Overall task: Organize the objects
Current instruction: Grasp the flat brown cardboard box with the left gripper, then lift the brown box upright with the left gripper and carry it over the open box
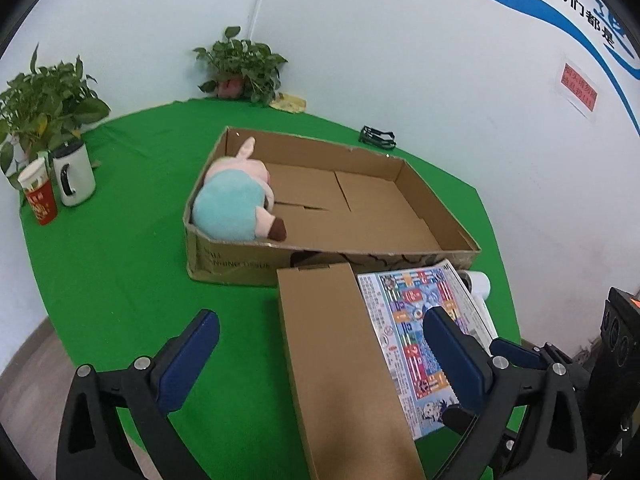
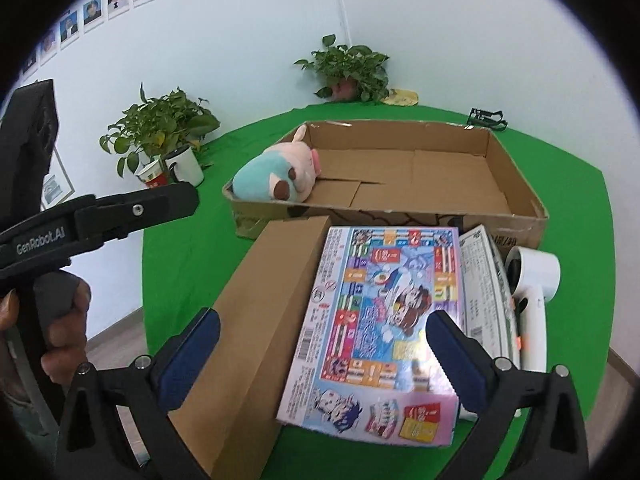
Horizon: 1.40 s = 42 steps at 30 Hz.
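An open shallow cardboard tray (image 1: 436, 196) (image 2: 516, 184) stands on the green table. A pink and blue plush pig (image 1: 234, 200) (image 2: 272, 176) lies in its left end. In front of the tray lie a long plain brown box (image 1: 340, 356) (image 2: 256, 316), a colourful game box (image 1: 420, 332) (image 2: 380, 320) and a white hair dryer (image 1: 478, 284) (image 2: 532, 280). My left gripper (image 1: 320, 344) is open and empty, its jaws straddling the brown box from above. My right gripper (image 2: 324, 344) is open and empty over the brown box and the game box.
Potted plants (image 1: 40, 104) (image 1: 244, 64) stand at the back and left. A white mug (image 1: 74, 172) and a red paper cup (image 1: 40, 196) sit at the left edge. A dark wire object (image 1: 378, 136) lies at the back right. A hand holds the left gripper's body (image 2: 92, 220).
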### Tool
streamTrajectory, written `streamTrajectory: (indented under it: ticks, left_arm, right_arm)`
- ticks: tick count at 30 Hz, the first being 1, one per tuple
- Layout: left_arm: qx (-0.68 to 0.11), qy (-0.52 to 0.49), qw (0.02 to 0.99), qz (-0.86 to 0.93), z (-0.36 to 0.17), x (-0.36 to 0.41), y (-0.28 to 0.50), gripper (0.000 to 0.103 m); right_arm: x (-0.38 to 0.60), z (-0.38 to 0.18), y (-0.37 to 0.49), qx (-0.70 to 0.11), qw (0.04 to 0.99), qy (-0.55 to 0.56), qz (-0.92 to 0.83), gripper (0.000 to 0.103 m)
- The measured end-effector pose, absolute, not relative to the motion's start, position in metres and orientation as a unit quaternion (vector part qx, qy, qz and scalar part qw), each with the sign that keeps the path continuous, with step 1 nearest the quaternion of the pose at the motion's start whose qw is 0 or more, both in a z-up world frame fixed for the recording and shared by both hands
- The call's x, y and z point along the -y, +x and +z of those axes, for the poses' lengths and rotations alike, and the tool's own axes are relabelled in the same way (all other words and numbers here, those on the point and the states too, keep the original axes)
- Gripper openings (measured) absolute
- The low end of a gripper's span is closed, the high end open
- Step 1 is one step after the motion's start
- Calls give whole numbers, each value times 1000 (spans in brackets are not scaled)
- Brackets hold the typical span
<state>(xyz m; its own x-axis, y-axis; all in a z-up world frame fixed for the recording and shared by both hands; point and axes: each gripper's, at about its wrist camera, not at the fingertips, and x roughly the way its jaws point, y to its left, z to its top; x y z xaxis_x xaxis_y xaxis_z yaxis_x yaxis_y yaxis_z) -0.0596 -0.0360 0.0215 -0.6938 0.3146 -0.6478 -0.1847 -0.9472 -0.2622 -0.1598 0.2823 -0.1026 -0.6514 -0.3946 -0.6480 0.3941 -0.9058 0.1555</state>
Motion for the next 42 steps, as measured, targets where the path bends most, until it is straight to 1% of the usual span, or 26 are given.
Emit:
streamTrajectory:
  ticks: [3, 8, 11, 12, 14, 16, 22, 25, 31, 36, 42]
  left_arm:
    - [103, -408, 171, 891, -5, 36, -63, 102]
    - [149, -486, 217, 834, -52, 31, -73, 101]
    - [149, -511, 245, 810, -67, 23, -74, 99]
    - [146, -515, 249, 807, -70, 21, -74, 99]
    - [152, -523, 261, 797, -76, 19, -74, 94]
    - [154, -525, 267, 793, -78, 20, -72, 92]
    - [148, -519, 308, 783, -76, 18, -66, 92]
    - [159, -522, 311, 778, -79, 19, -67, 92]
    - [180, -518, 316, 774, -82, 26, -71, 91]
    - [193, -516, 295, 781, -83, 36, -71, 91]
    - [222, -538, 281, 764, -98, 51, -76, 91]
  right_arm:
    - [-273, -106, -143, 8, 245, 373, -895, 102]
    - [-248, -128, -133, -16, 277, 423, -863, 102]
    - [-239, -136, -134, -18, 286, 445, -849, 102]
    - [-237, -136, -135, -18, 288, 447, -847, 102]
    - [-233, -138, -136, -21, 289, 454, -843, 102]
    - [-229, -141, -135, -25, 287, 461, -840, 102]
    - [-219, -150, -128, -50, 268, 477, -836, 102]
    - [-213, -153, -125, -66, 255, 480, -837, 102]
    - [-207, -158, -122, -98, 248, 479, -836, 95]
    - [-212, -157, -122, -89, 250, 482, -835, 94]
    - [-229, -155, -123, -45, 269, 489, -829, 91]
